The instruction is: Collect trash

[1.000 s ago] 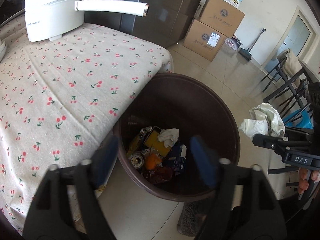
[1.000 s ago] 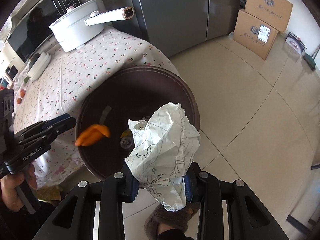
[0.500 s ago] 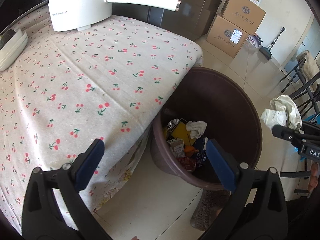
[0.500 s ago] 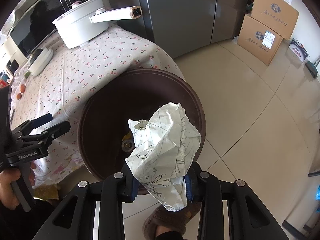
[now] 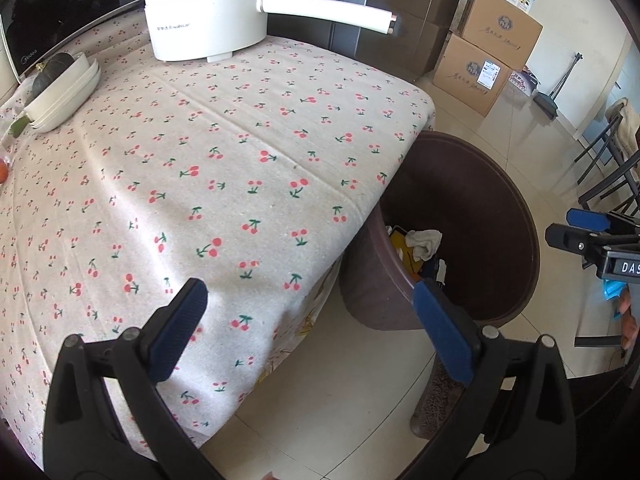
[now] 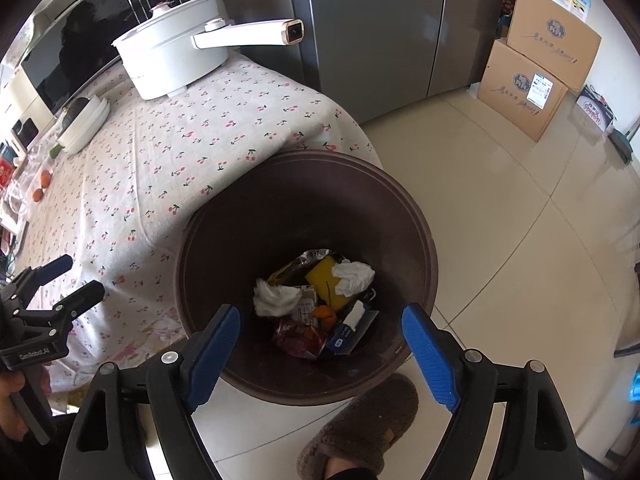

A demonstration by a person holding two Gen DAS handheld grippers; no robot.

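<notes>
Right wrist view: the right gripper hangs over the brown bin, its blue pads spread wide with nothing between them; its jaws have just been opening. Below, a crumpled white paper lies in the bin among the other trash, beside a second white wad, a yellow pack, an orange peel and a red wrapper. A furry slipper stands on the floor tiles just beside the bin. The left gripper is also spread wide and empty, over the corner of the table with the cherry-print cloth, which touches the bin's rim. At the far end of the table stands a white pot with a long handle; stacked white bowls sit near it. Cardboard boxes are stacked against the wall.
</notes>
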